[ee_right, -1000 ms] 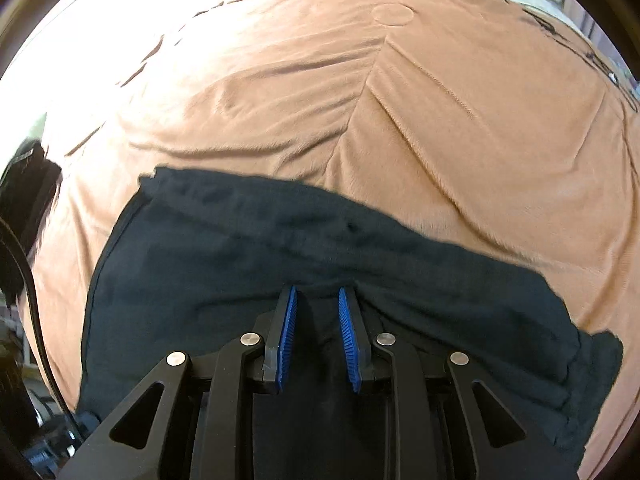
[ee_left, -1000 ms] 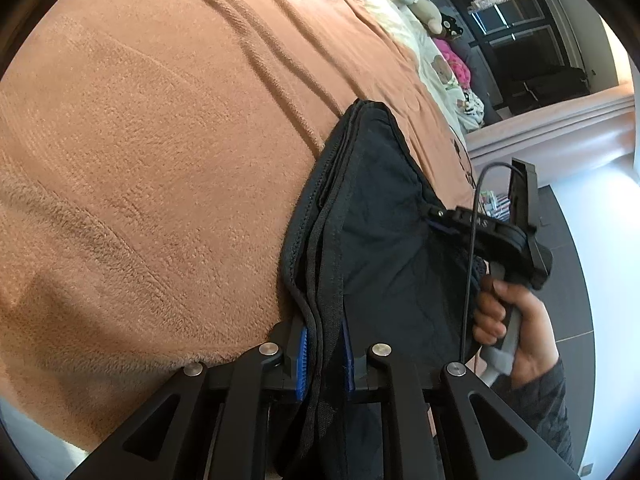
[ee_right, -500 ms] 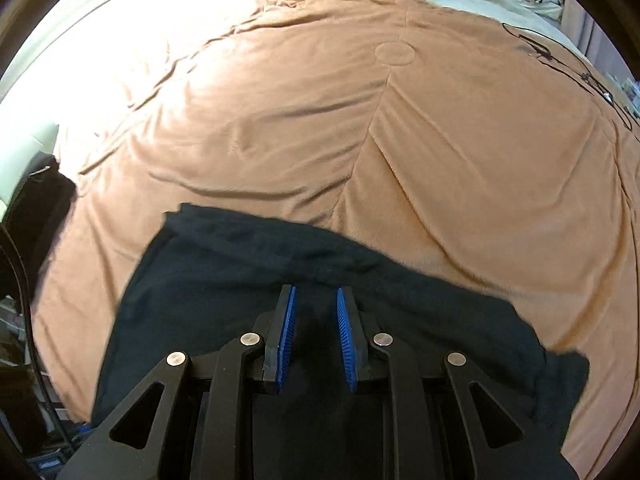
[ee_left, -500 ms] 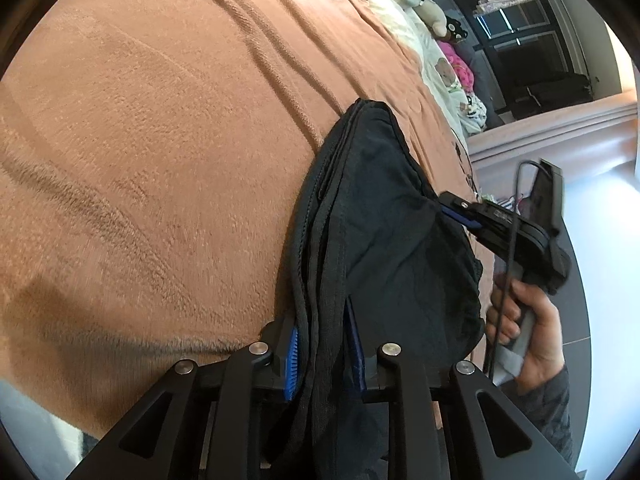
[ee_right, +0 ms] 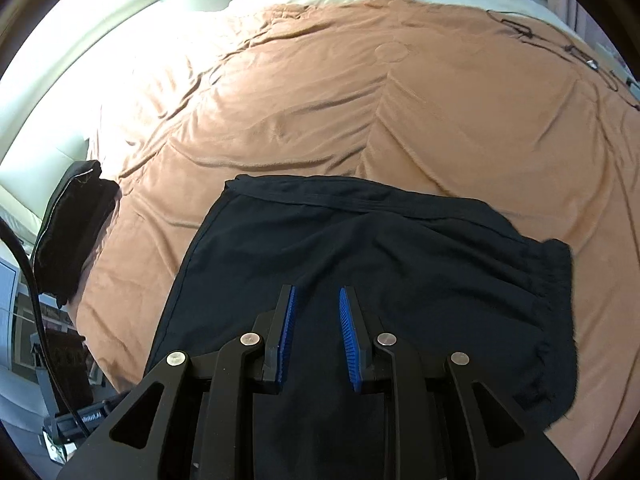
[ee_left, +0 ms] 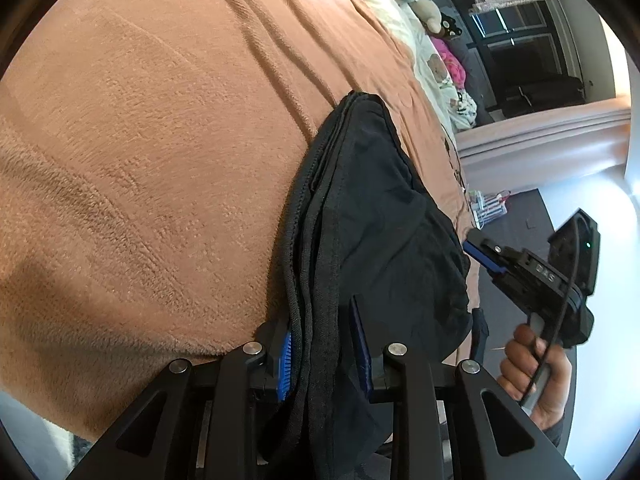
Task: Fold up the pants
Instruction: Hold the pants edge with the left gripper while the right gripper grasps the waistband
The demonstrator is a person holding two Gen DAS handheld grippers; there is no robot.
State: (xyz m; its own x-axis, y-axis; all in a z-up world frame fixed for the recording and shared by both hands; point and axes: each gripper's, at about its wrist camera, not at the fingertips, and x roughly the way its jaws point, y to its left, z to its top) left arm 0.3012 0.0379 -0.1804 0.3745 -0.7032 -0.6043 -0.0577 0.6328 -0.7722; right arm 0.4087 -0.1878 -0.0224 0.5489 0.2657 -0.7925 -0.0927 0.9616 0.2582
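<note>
Dark navy pants (ee_left: 380, 220) lie folded on an orange-brown blanket (ee_left: 160, 160) near the bed's edge. My left gripper (ee_left: 320, 320) sits at their seamed edge. Its jaws are opening, and the layered hem runs loosely between the blue pads (ee_left: 285, 364). In the right wrist view the pants (ee_right: 400, 260) spread as a rough rectangle below my right gripper (ee_right: 318, 290). That gripper hovers above them, open, with nothing between its fingers. In the left wrist view my right gripper (ee_left: 480, 254), held by a hand (ee_left: 532, 372), is clear of the cloth past the bed's edge.
The blanket (ee_right: 360, 120) covers most of the bed, wrinkled. A black folded item (ee_right: 72, 232) lies at its left edge. Stuffed toys and pillows (ee_left: 424, 8) sit at the far end. A thin cable (ee_right: 560, 40) trails over the far right corner.
My right gripper has lifted up and back off the pants, so more of the bed shows. My left gripper's pads have spread apart around the hem; that hand stayed put.
</note>
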